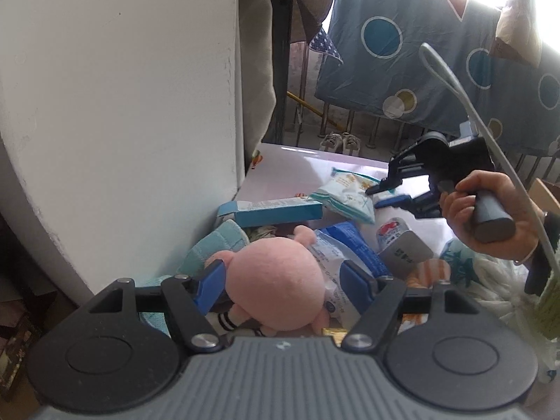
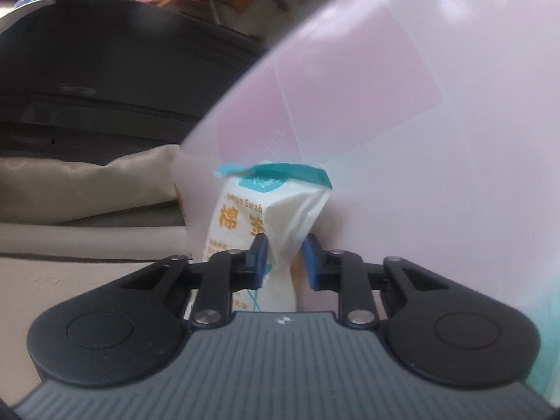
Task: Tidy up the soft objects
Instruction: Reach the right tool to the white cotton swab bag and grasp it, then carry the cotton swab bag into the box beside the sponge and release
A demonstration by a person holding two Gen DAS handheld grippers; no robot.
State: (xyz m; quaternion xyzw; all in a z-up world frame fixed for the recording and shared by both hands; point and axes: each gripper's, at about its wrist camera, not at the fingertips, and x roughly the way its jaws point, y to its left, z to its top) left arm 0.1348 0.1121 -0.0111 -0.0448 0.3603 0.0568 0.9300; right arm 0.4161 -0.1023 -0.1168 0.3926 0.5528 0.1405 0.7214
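A pink plush toy [image 1: 276, 280] lies in a pile of items close below the left wrist camera. My left gripper [image 1: 283, 287] is open, with a blue pad on each side of the plush; the left pad touches it and the right pad stands a little apart. In the right wrist view my right gripper [image 2: 284, 259] is shut on a white cotton swab pack [image 2: 245, 210] with a teal top, pinching its lower end. In the left wrist view the same right gripper [image 1: 386, 192], held by a hand [image 1: 490, 210], grips the cotton swab pack [image 1: 344, 197] over the pale table [image 1: 297, 164].
A white wall [image 1: 122, 105] runs close on the left. Around the plush lie a blue box [image 1: 276, 211], a blue-and-white packet [image 1: 346, 248], a teal towel [image 1: 217, 245] and a white bottle [image 1: 392, 227]. A blue dotted sheet [image 1: 402, 63] hangs behind. A dark suitcase [image 2: 105, 80] stands beyond the table.
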